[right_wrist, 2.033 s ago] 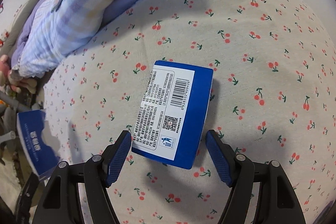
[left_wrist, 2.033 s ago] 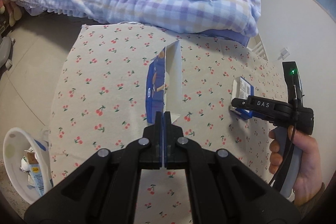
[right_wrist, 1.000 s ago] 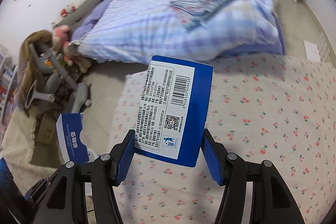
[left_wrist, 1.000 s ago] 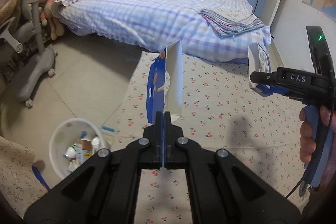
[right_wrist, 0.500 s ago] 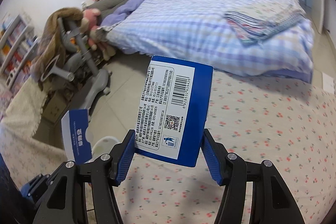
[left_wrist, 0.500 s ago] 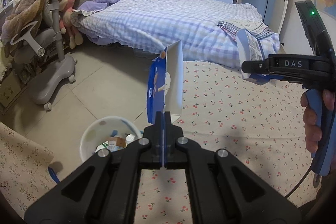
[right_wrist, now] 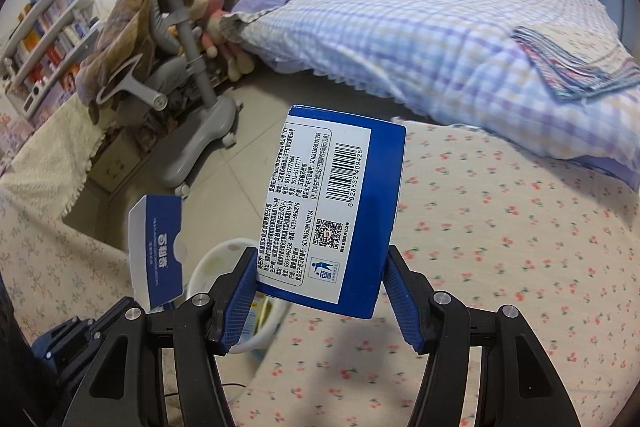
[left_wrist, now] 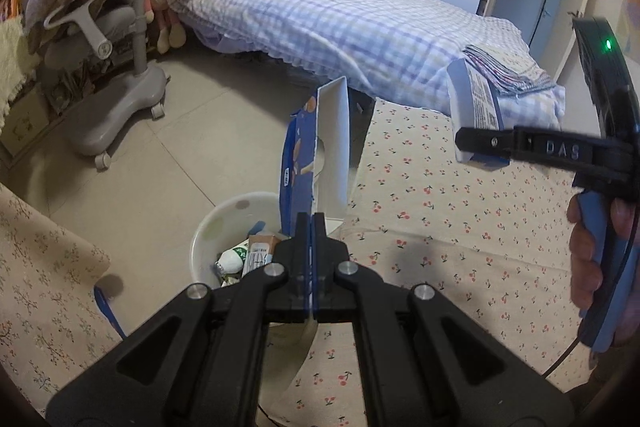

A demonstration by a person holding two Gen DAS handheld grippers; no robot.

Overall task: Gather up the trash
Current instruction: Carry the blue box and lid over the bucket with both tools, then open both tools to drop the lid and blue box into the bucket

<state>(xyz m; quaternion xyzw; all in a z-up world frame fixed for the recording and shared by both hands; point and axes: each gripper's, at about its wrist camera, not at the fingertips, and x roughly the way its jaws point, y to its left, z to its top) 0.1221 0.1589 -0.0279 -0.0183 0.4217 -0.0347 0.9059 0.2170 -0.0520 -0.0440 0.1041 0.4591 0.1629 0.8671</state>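
Currently both tools are up in the air with a carton each. Left tool (left_wrist: 311,223): jaws clenched tight on the lower edge of a flattened blue-and-white carton (left_wrist: 318,151), which stands upright from the tips, its white inner face to the right. White waste bin (left_wrist: 224,227) sits on the grey tile floor (left_wrist: 180,155) directly below and behind that carton; inside, a few cartons and a small white bottle. Right tool (right_wrist: 320,287): blue pads (right_wrist: 242,291) pressed on both sides of a blue box (right_wrist: 332,211), barcode and printed label facing the camera, box tilted slightly to the right. From the left wrist view, the same box (left_wrist: 474,115) is seen edge-on at right, above the cherry-print tabletop (left_wrist: 460,227), with a hand (left_wrist: 588,259) around the blue grip. Checked bed (left_wrist: 352,27) beyond; grey chair (left_wrist: 116,67) with a brown blanket at left. Bin rim (right_wrist: 216,259) is partly hidden behind the right tool.
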